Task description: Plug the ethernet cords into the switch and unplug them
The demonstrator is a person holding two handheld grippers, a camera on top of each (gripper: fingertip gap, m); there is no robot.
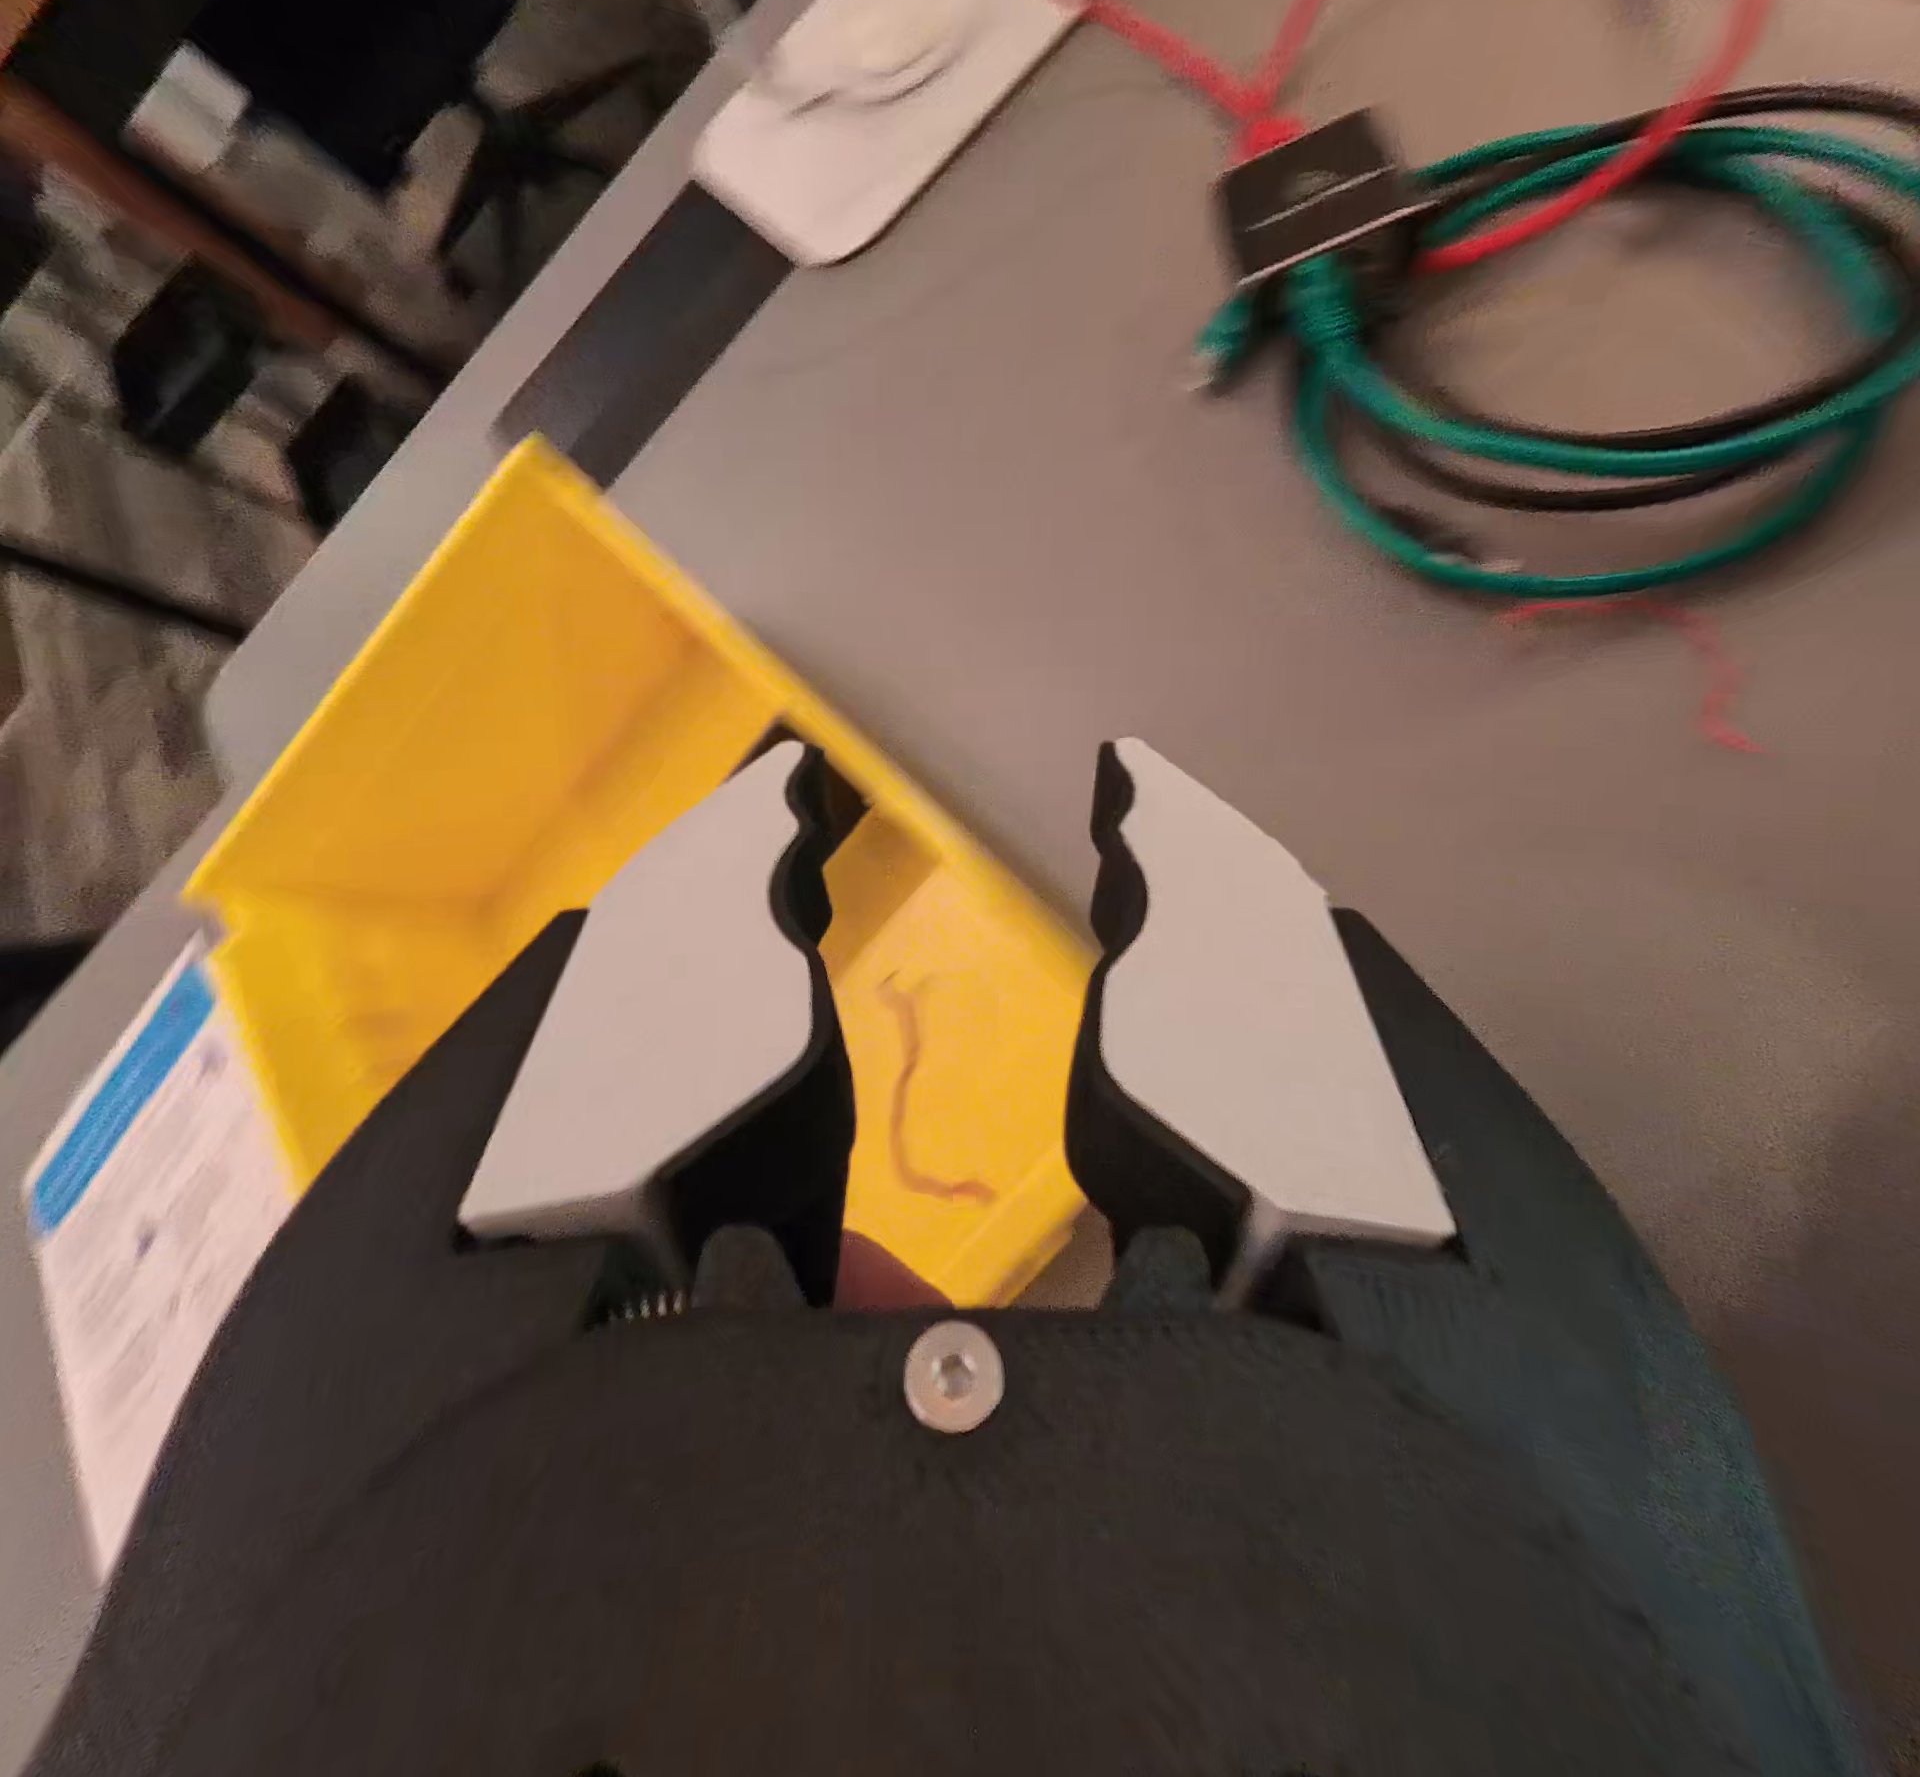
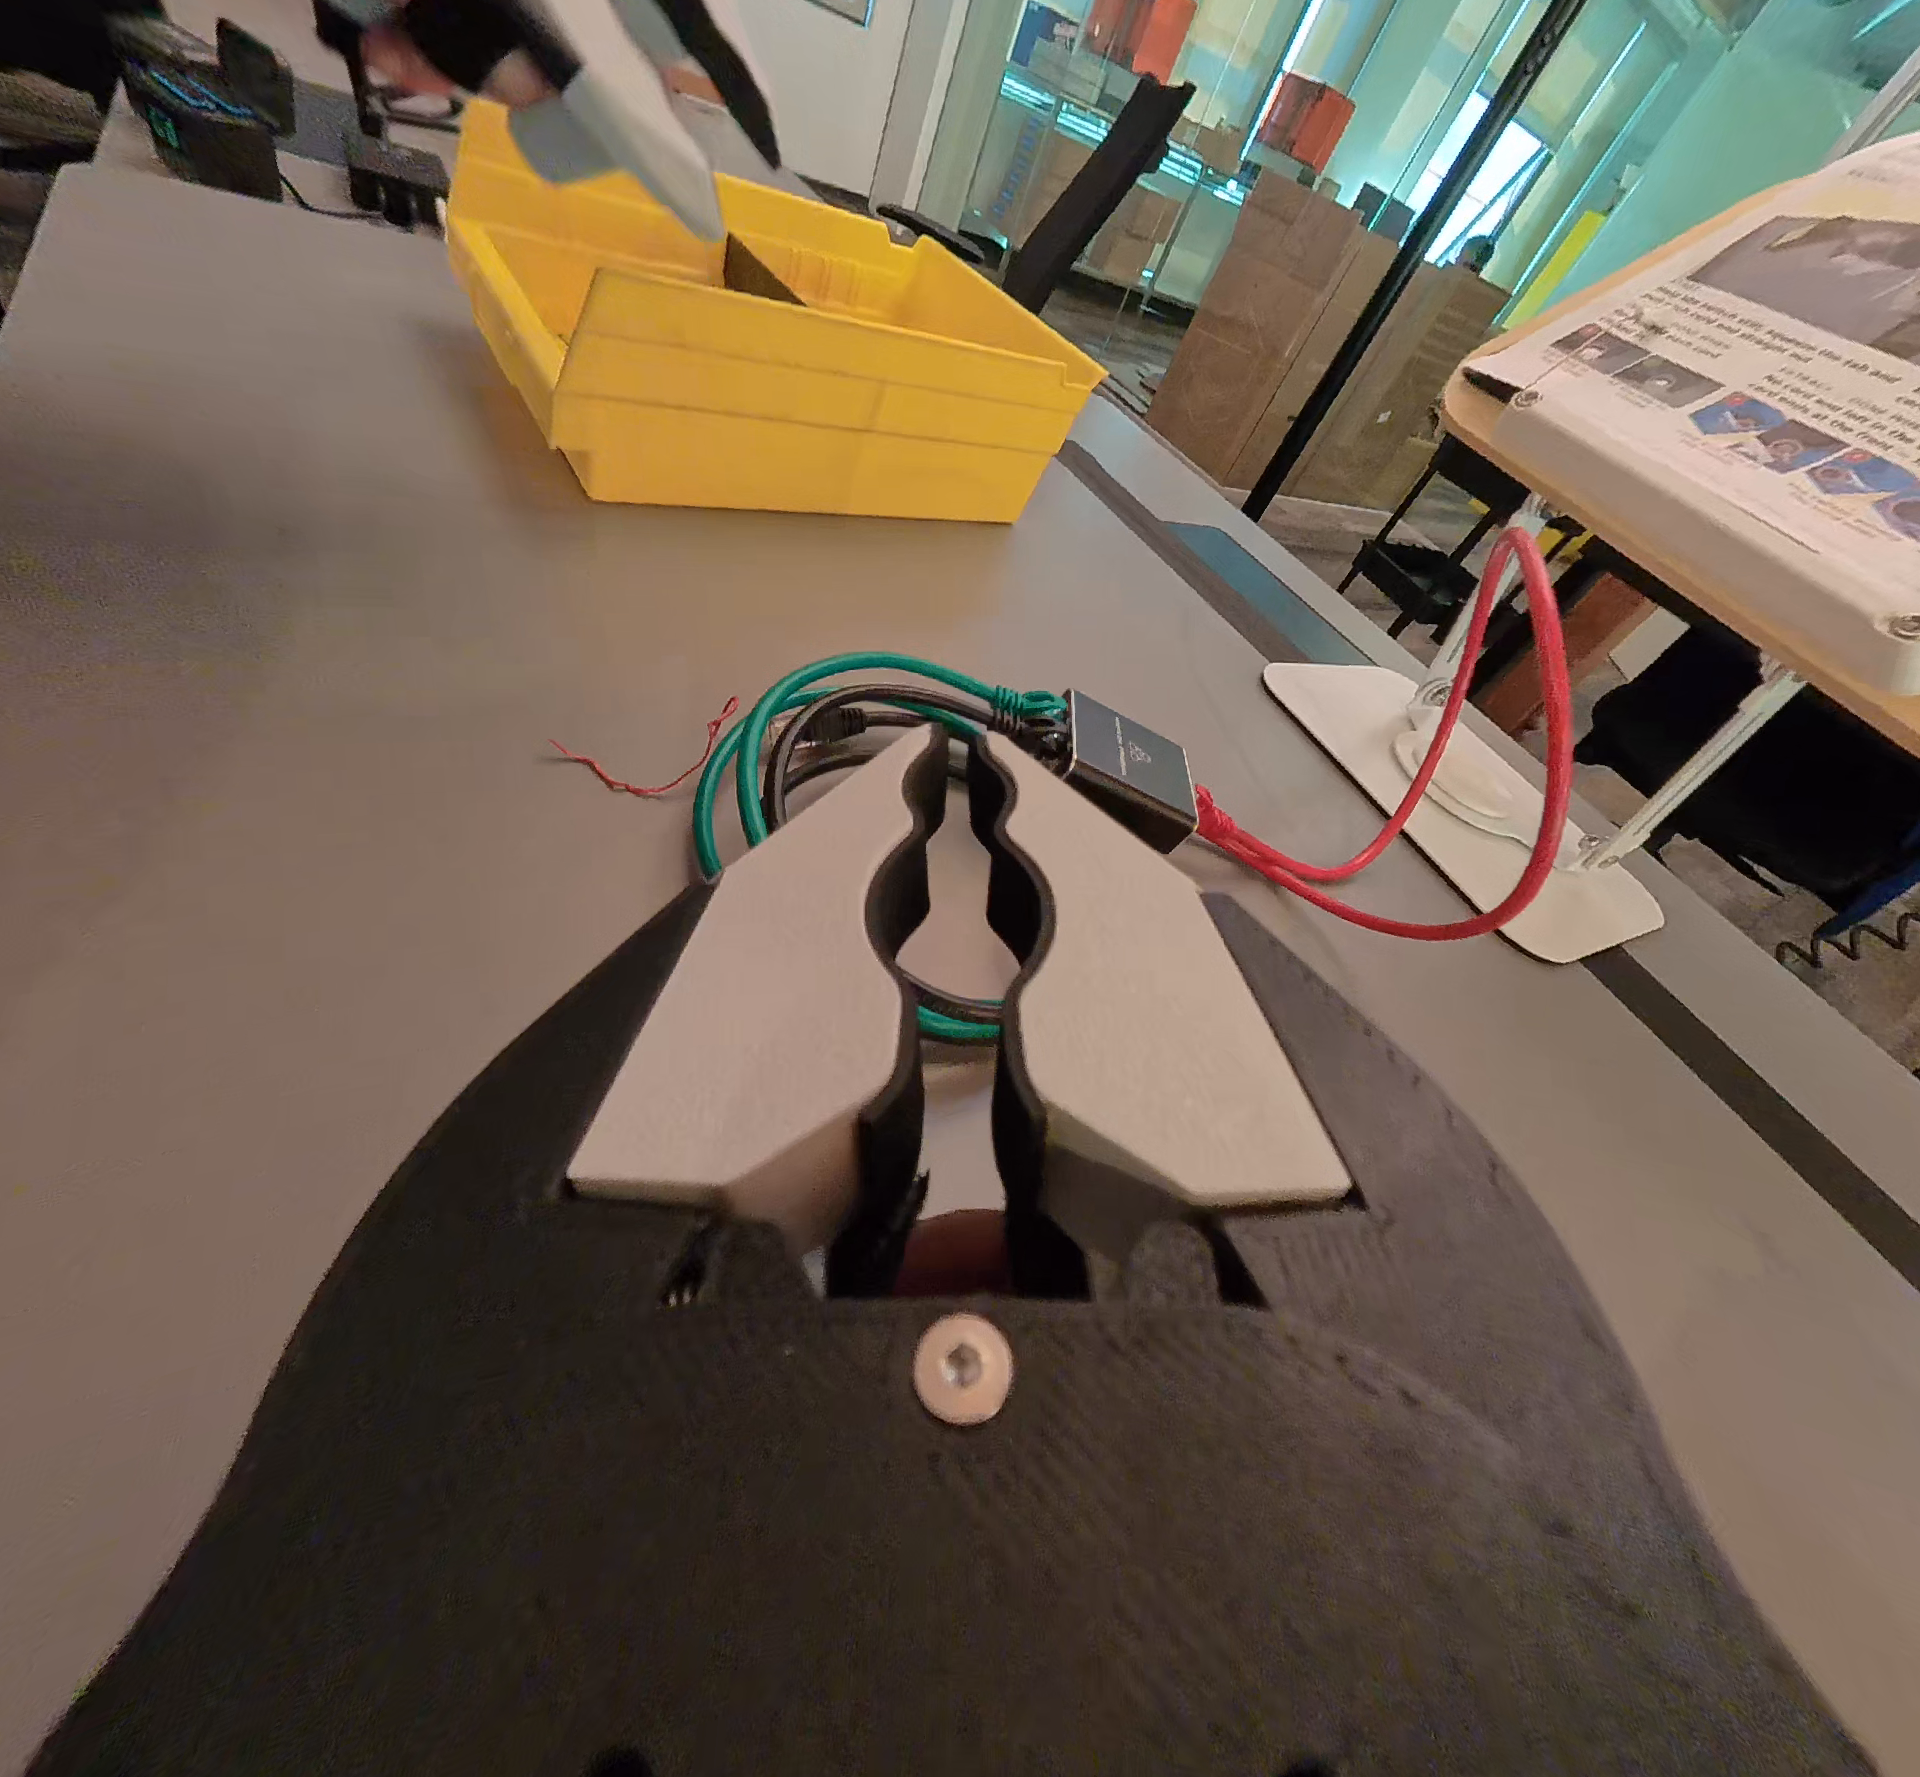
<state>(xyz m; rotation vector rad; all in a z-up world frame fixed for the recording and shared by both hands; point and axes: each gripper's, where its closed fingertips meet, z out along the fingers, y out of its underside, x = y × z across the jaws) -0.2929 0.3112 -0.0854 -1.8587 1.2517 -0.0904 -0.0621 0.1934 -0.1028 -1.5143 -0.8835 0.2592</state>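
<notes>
Nearest the lens in the left wrist view, the left gripper (image 1: 951, 792) hangs over the yellow bin (image 1: 582, 792) with its jaws spread wide and nothing between them. A thin reddish scrap (image 1: 914, 1093) lies on the bin floor between the 2 fingers. This bin sits at the edge of the grey worktop (image 1: 1039, 532), and a white printed sheet (image 1: 135, 1239) lies just beside it. The view is motion-blurred.

Farther across the worktop, well apart from the bin, sits the small black switch (image 1: 1314, 195). A red cord (image 1: 1164, 54) is plugged into one side of it. On the other side lie coils of green cord (image 1: 1621, 449) and black cord (image 1: 1662, 480), with a loose green plug end (image 1: 1221, 340) near the switch. Whether those 2 cords are seated in ports cannot be told from this view.

In the right wrist view, the right gripper (image 2: 956, 751) hovers low just before the switch (image 2: 1127, 771), its jaws nearly closed with only a narrow gap, gripping nothing. The green cord (image 2: 727, 792) and black cord (image 2: 883, 714) loop beneath and ahead of its fingers and meet the switch's near end. The red cord (image 2: 1538, 688) arcs up from the far end over a white stand base (image 2: 1340, 709). Beyond, the left gripper (image 2: 717, 210) points down into the bin (image 2: 790, 418).
</notes>
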